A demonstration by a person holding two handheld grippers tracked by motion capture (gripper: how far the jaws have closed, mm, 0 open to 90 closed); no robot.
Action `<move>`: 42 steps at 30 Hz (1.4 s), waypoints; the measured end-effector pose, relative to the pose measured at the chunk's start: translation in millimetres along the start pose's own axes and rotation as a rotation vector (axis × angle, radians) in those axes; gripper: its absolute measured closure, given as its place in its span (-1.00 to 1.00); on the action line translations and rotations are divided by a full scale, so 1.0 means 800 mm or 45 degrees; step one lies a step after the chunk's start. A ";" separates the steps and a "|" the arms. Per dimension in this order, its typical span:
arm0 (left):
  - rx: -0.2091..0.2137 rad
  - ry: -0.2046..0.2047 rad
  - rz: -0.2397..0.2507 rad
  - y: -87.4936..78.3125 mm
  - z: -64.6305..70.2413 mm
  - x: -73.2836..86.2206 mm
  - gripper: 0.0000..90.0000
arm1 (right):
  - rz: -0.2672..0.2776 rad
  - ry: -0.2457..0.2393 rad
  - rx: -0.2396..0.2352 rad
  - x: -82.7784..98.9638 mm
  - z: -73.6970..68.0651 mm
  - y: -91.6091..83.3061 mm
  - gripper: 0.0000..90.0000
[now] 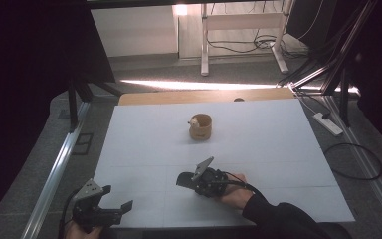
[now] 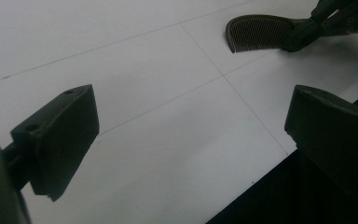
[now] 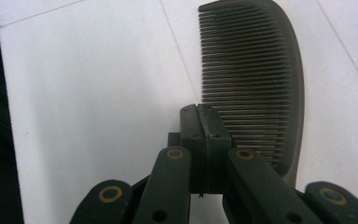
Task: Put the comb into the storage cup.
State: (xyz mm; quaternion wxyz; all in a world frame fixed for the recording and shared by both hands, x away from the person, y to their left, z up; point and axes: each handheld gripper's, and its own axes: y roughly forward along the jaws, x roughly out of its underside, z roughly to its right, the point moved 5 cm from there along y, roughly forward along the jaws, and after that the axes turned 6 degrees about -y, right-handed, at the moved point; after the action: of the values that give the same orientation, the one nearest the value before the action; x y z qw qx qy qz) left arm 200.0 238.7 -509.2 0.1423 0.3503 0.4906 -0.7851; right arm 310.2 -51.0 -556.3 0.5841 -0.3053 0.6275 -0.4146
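Right gripper view: curved fine-toothed dark comb (image 3: 261, 79) pinched by fingers (image 3: 213, 128).

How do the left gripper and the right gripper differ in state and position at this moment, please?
The left gripper is open and holds nothing; the right gripper is shut on the comb. The left sits at the table's near-left corner; the right is farther in, near the middle. Both are black, hand-held, and low over the white table.

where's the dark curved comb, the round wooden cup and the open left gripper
dark curved comb (image 3: 256, 70), right gripper view, on its teeth
round wooden cup (image 1: 201, 128), high view, on its outer wall
open left gripper (image 2: 191, 135), left gripper view, midway between its spread jaws
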 end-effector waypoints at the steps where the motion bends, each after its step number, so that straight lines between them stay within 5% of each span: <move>1: 0.000 0.000 0.000 0.000 0.000 0.000 -0.92 | 0.000 0.000 0.000 0.000 0.000 0.000 1.00; 9: 0.001 -0.001 0.002 0.000 0.000 0.000 -0.91 | 0.020 0.000 -0.003 -0.002 -0.001 -0.004 1.00; 21: 0.001 -0.002 0.002 0.000 0.000 0.000 -0.91 | 0.084 0.036 0.006 0.000 0.001 -0.033 0.70; 30: 0.002 -0.004 0.000 0.000 0.000 0.000 -0.91 | 0.095 0.114 0.082 0.021 0.014 -0.069 0.23; 39: 0.001 -0.008 0.001 0.000 -0.001 0.000 -0.91 | 0.074 0.129 0.125 0.036 0.024 -0.080 -0.21; 42: 0.002 -0.008 0.001 0.000 -0.001 0.000 -0.91 | 0.054 0.143 0.151 0.040 0.028 -0.081 -0.49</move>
State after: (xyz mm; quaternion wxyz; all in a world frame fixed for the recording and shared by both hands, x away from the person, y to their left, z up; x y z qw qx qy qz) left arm 200.4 239.1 -509.2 0.1440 0.3479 0.4895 -0.7865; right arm 321.8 -113.3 -514.3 0.5738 -0.2332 0.6399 -0.4549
